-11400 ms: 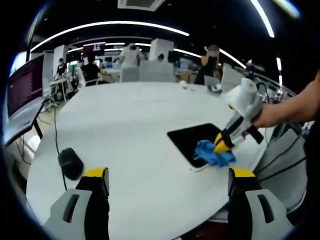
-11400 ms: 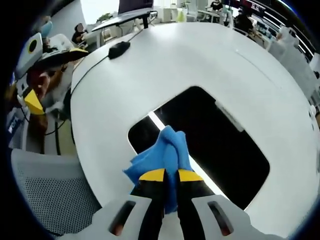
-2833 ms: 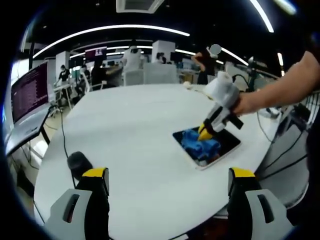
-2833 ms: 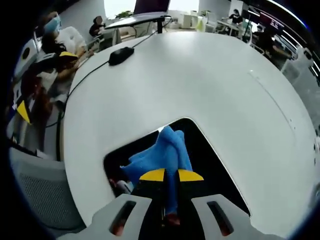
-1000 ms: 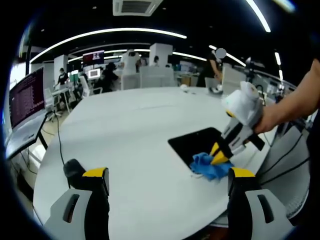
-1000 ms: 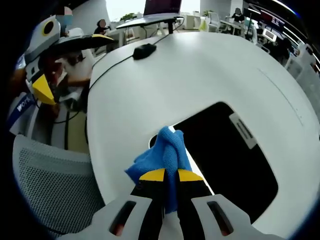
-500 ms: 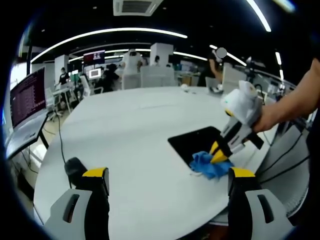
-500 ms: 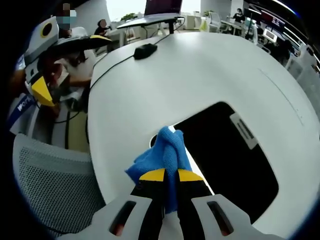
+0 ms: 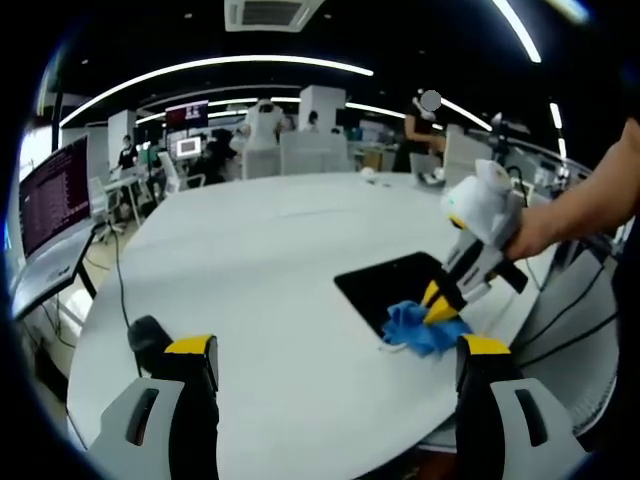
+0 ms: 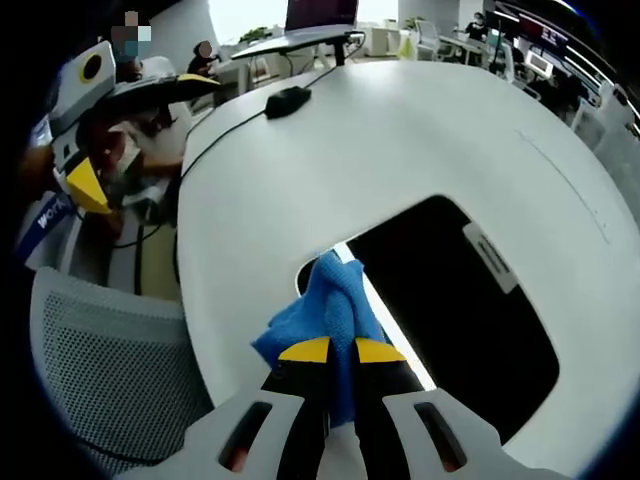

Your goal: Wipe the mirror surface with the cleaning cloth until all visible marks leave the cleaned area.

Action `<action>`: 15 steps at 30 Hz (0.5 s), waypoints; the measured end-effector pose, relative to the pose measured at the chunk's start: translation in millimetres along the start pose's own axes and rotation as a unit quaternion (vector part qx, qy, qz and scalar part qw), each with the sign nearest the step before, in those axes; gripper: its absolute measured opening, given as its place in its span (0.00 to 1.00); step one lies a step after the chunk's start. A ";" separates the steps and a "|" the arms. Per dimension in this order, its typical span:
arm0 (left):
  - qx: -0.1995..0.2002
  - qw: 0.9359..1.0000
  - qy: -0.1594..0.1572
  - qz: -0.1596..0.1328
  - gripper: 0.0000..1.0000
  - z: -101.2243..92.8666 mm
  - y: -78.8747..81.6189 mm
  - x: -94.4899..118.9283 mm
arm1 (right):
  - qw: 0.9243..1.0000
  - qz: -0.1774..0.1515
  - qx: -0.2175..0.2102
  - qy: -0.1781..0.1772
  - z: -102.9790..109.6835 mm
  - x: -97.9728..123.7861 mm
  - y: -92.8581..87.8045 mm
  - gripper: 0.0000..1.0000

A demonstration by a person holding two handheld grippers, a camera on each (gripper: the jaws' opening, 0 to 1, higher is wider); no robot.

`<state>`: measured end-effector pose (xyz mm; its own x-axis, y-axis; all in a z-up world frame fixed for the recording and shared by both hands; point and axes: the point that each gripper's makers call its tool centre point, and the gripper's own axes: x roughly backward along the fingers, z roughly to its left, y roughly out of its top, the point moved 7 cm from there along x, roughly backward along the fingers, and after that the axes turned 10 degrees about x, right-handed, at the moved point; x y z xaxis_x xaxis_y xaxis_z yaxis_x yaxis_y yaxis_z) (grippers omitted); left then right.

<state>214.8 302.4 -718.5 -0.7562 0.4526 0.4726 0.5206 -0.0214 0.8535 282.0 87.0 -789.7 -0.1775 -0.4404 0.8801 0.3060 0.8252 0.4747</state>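
Compared with a second ago, the right gripper (image 10: 333, 350) is holding almost the same place, the cloth (image 10: 325, 300) sitting marginally farther onto the mirror's (image 10: 450, 310) near corner; 2.8 s ago it was working nearer the mirror's middle. Jaws are closing on the blue cloth, pressing it where the dark mirror meets the table (image 10: 400, 130). In the left gripper view, the right gripper (image 9: 436, 304) is reaching in from the right, held by a hand (image 9: 535, 232), with the cloth (image 9: 418, 327) at the mirror's (image 9: 385, 285) corner near the table's (image 9: 250, 260) right edge. The left gripper (image 9: 335, 355) is hovering with jaws wide apart, holding nothing. Counts: one mirror, one cloth, one mouse (image 9: 148, 335) near the left edge, two grippers.
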 end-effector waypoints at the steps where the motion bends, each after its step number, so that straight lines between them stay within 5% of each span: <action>1: 0.000 1.000 0.000 0.000 0.99 -0.3 0.0 -0.3 | 1.000 0.000 -0.001 0.000 -0.3 0.4 -0.8 0.03; 15: 0.000 1.000 -0.005 0.003 0.99 -1.8 0.0 -4.2 | 1.000 0.002 -0.012 0.007 -5.4 3.4 -7.3 0.03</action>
<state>217.2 298.8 -720.1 -0.7488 0.4622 0.4749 0.5246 -0.0245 0.8510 284.1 77.6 -790.1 -0.1623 -0.4420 0.8822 0.3286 0.8188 0.4707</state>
